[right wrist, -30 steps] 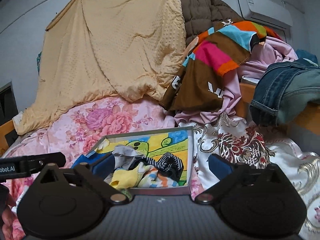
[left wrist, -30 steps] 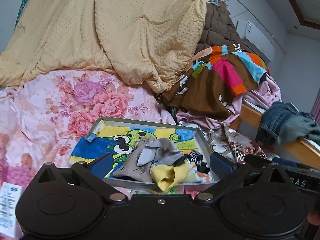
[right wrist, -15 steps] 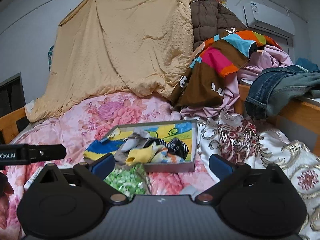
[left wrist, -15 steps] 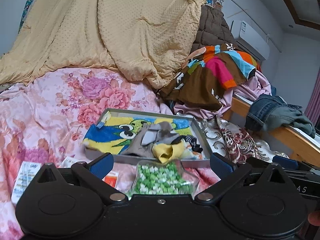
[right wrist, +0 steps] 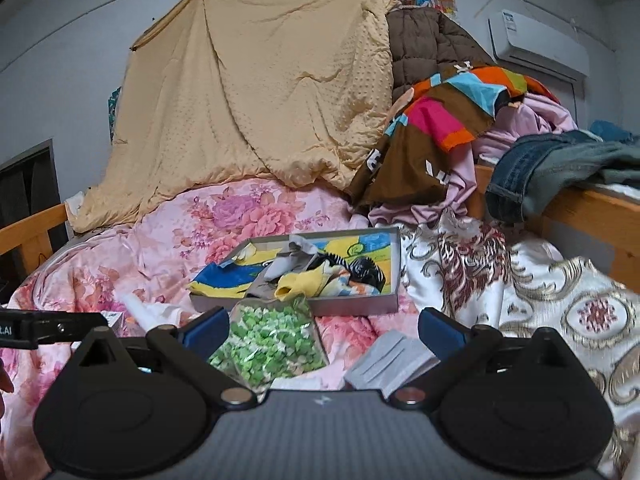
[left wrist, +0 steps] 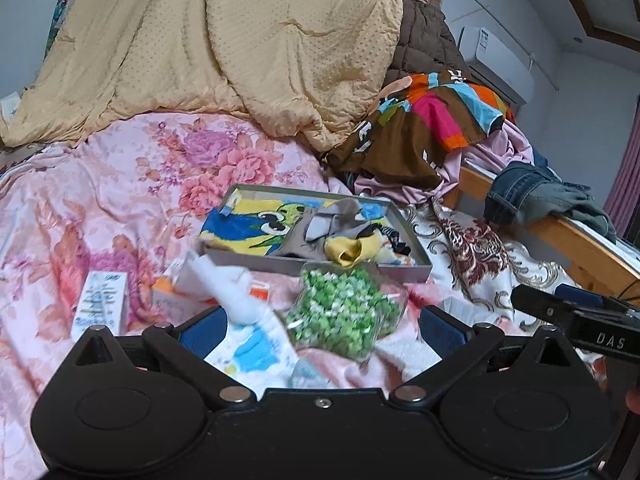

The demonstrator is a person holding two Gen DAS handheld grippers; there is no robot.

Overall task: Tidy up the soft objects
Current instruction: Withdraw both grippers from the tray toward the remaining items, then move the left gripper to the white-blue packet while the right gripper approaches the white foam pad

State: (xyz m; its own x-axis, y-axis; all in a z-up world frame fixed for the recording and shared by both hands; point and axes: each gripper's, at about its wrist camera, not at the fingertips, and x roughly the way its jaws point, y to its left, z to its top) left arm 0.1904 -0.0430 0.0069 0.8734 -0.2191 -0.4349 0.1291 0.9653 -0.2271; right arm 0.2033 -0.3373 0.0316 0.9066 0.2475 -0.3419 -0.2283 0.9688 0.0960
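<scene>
Both tongs hover wide apart and empty over the bed [left wrist: 100,200]. The tray [left wrist: 408,236] of crumpled socks [left wrist: 348,248] lies ahead of the left tongs [left wrist: 320,326] and right tongs [right wrist: 322,330], beyond a green-filled bag [right wrist: 268,344].

Air conditioner [right wrist: 538,42] on wall; wooden bed rail [right wrist: 592,210] at right.

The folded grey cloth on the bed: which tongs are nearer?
Right. The grey cloth lies just inside the right tongs' right finger; the left tongs sit further left, over the green bag.
</scene>
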